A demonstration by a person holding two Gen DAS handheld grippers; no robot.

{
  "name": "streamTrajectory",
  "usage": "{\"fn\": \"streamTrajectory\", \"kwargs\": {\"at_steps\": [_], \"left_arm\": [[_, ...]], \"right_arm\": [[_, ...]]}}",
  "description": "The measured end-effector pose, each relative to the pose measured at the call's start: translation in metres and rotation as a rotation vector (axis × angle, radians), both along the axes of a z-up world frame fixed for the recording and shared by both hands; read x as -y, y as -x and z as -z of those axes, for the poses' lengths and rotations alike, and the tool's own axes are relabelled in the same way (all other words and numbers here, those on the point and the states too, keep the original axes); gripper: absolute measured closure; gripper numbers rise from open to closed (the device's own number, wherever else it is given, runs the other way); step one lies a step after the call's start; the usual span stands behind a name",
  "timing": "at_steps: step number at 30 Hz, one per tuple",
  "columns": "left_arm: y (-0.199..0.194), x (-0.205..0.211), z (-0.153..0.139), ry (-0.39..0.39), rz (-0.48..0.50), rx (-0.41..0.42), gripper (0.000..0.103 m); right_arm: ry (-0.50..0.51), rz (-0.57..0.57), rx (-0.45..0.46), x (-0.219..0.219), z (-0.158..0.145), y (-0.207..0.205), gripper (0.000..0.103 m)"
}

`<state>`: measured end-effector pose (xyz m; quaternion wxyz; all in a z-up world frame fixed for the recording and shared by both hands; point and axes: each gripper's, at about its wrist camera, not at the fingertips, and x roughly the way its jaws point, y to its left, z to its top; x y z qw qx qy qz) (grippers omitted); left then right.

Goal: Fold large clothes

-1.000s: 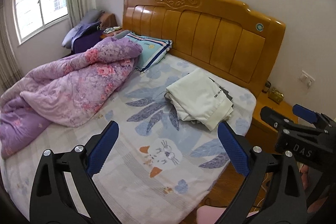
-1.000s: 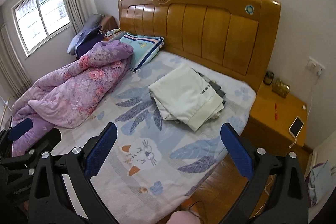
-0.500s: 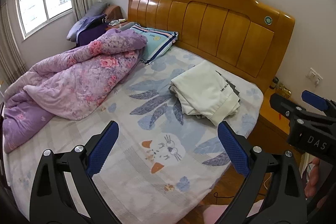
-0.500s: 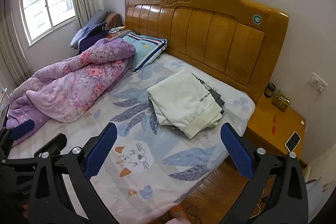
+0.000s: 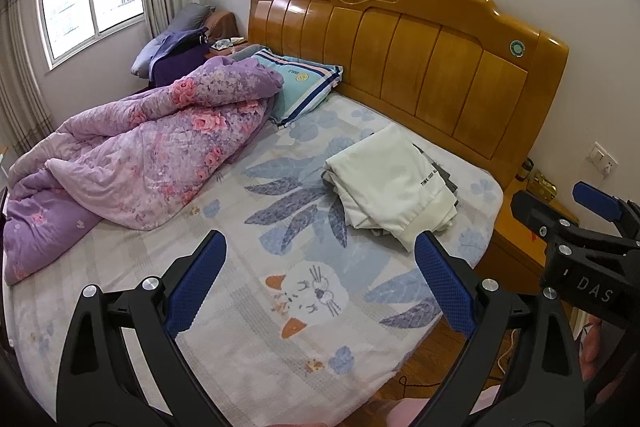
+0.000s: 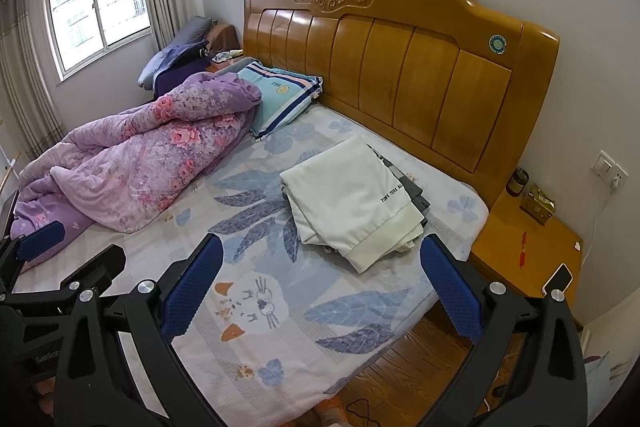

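- L gripper (image 5: 320, 283): jaws spread wide, nothing btwn them, held above the near bed edge, lower centre of left wrist view.
- R gripper (image 6: 320, 287): same, wide apart & empty; its body also shows at right edge of left view, "DAS" printed on it.
- L gripper's body sits lower left in right wrist view, partial print "GenRob…", rest cut off.
- Task item: cream garment (image 5: 390, 183), already folded, on top of a small stack w/ grey clothes under it, centre-right of frame, on the bedsheet (image 5: 248, 307) near the headboard (image 5: 400, 43). Well apart from both grippers.
- Writing on cream piece: "TIME…" along hem; rest too small to read.
- Step, my guess: btwn items or wrapping up; no unfolded garment in sight.
- Next move needs: finding another piece, else stop. Purple quilt (image 5: 132, 155) at left is bedding, prob. not the target.
- Round green sticker on headboard, unreadable.
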<state>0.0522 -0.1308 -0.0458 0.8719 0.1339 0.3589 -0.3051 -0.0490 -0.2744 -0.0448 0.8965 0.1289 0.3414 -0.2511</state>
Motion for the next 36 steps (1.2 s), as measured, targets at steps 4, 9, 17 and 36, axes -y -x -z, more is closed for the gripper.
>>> {"fn": "streamTrajectory", "kwargs": {"at_steps": [4, 9, 17, 36], "left_arm": [[-0.002, 0.003, -0.002, 0.001, -0.008, 0.005, 0.007], [-0.005, 0.006, -0.005, 0.005, -0.012, 0.008, 0.007], [-0.012, 0.011, -0.004, 0.016, -0.009, -0.015, 0.007], [-0.018, 0.019, 0.005, 0.005, 0.009, -0.048, 0.007]], "right_arm": [[-0.008, -0.001, -0.005, 0.003, 0.001, 0.0, 0.008], [-0.013, 0.001, 0.002, 0.005, 0.002, 0.0, 0.008], [-0.006, 0.003, 0.0, 0.005, 0.002, 0.001, 0.008], [-0.001, 0.018, -0.004, 0.013, 0.001, 0.0, 0.008]]}}
